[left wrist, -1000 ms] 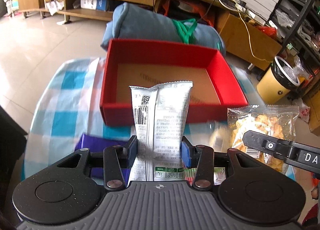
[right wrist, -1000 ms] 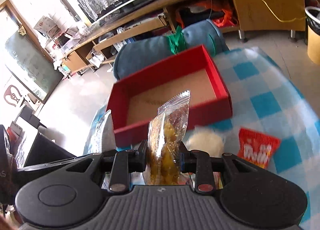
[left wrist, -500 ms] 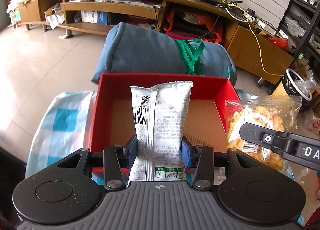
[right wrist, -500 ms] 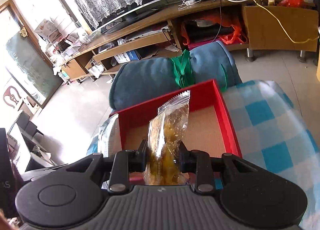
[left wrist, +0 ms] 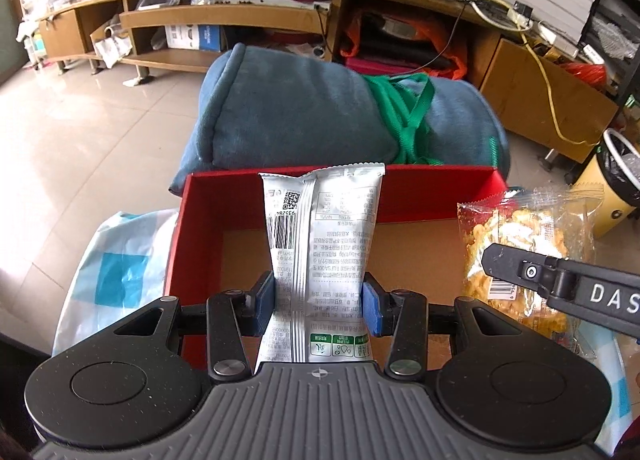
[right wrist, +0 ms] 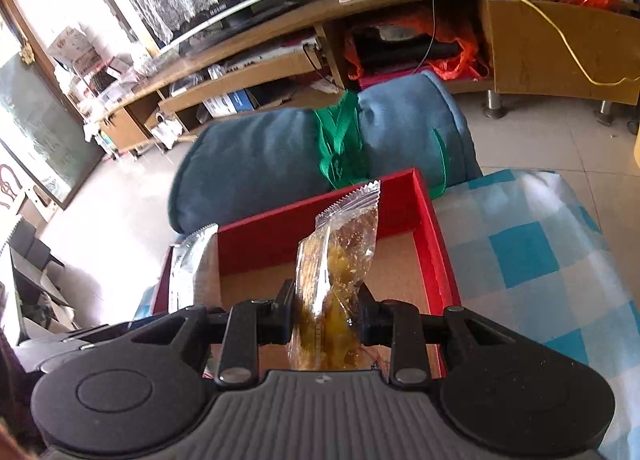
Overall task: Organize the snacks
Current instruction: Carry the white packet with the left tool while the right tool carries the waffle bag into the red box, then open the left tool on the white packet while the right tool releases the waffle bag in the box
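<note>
Both packets carried forward over the red box (left wrist: pixel 400 188), left gripper (left wrist: pixel 319 310) clamping silver packet (left wrist: pixel 320 244), right gripper (right wrist: pixel 326 318) pinching clear snack bag (right wrist: pixel 336 260)

"DAS" on black arm (left wrist: pixel 592 292); "935284" on silver packet (left wrist: pixel 320 244)

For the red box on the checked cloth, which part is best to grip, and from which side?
Grip the red box by one upright side wall, coming from above, one jaw inside and one outside. The walls are thin, straight and open at the top. The right wall looks freest; the blue bundle crowds the far wall.
</note>
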Motion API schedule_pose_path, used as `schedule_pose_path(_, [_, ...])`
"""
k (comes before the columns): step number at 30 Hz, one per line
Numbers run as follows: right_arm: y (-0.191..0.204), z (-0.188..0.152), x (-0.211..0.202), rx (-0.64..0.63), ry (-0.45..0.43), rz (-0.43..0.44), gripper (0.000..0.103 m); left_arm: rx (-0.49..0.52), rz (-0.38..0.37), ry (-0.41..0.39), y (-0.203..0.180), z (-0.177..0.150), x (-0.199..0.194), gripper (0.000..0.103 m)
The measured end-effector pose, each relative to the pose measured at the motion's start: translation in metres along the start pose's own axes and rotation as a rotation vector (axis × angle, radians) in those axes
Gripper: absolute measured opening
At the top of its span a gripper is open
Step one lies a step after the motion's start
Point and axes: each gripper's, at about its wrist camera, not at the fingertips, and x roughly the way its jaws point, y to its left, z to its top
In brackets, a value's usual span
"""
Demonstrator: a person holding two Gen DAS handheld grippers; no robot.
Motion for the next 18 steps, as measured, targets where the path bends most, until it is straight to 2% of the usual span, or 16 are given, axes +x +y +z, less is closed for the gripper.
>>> schedule_pose_path(9, [-0.003,-0.003,0.036,-0.039,0.071,-0.036,0.026,0.02,0.048,0.054,-0.001,-0.005,0.025,0.053])
schedule_pose_path(14, [-0.003,-0.005,0.046,-0.054,0.085,-0.043,0.027,0.042,0.064,0.059,-0.004,-0.007,0.03,0.054])
schedule_pose_path(18, [0.003,-0.007,0.047,-0.092,0.091,-0.074,0.031,0.05,0.065,0.063,-0.005,-0.009,0.03,0.061])
